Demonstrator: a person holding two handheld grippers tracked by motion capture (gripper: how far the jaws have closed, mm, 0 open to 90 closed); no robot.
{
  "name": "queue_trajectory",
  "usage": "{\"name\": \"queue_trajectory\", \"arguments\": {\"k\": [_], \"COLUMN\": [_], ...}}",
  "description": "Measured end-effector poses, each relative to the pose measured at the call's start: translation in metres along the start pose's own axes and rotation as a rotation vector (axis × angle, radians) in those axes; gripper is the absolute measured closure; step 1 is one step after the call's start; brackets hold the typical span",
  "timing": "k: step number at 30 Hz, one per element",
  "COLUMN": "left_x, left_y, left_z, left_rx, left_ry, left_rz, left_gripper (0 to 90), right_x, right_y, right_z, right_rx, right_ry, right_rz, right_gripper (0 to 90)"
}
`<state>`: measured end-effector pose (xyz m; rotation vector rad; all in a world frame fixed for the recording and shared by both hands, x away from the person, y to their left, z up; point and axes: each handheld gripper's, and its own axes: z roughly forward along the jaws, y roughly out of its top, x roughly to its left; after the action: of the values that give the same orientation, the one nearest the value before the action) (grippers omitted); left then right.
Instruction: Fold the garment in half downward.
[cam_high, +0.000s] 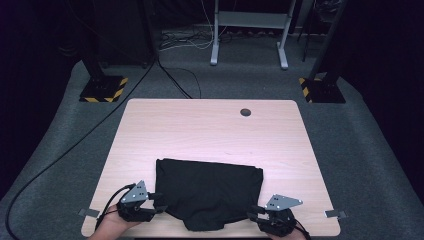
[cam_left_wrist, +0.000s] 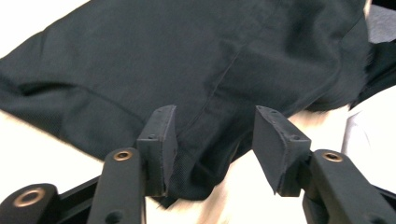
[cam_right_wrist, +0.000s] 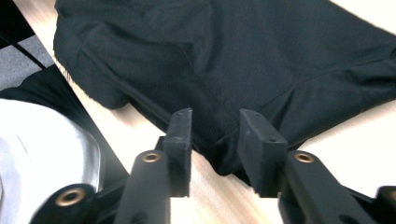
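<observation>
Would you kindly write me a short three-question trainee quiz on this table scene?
1. True or false: the black garment lies spread near the table's front edge.
2. The left gripper has its jaws: A) pressed on fabric, B) apart with fabric between, C) clamped on a cup.
3. Which gripper sits at the garment's right corner in the high view?

Key:
1. True.
2. B.
3. The right gripper, jaws also apart.

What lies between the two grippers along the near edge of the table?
In the high view, the near part of the folded black cloth lies between the left gripper and the right gripper, on the table.
</observation>
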<state>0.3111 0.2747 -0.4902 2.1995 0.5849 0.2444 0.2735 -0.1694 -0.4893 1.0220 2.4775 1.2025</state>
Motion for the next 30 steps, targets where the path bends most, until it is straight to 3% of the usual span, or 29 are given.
{"name": "queue_trajectory", "arguments": {"k": [9, 15, 21, 25, 30], "left_x": [0.003, 0.010, 0.019, 0.025, 0.030], "left_y": [0.009, 0.015, 0.015, 0.012, 0.011], "left_z": [0.009, 0.022, 0.036, 0.045, 0.050], "left_rx": [-0.007, 0.009, 0.045, 0.079, 0.088], "left_ry": [0.020, 0.014, 0.019, 0.025, 0.031], "left_rz": [-0.011, -0.018, -0.028, -0.026, -0.036], "left_gripper": [33.5, 30.1, 28.6, 27.9, 27.0], "right_x": [0.000, 0.000, -0.007, -0.012, -0.016], "right_y": [0.010, 0.019, 0.023, 0.023, 0.022], "right_z": [0.004, 0.023, 0.043, 0.052, 0.058], "right_rx": [-0.032, -0.004, 0.035, 0.060, 0.081], "right_ry": [-0.008, 0.006, 0.018, 0.017, 0.015], "right_rz": [0.013, -0.009, 0.008, 0.007, 0.011], "right_gripper": [49.8, 45.4, 42.5, 42.1, 42.1]}}
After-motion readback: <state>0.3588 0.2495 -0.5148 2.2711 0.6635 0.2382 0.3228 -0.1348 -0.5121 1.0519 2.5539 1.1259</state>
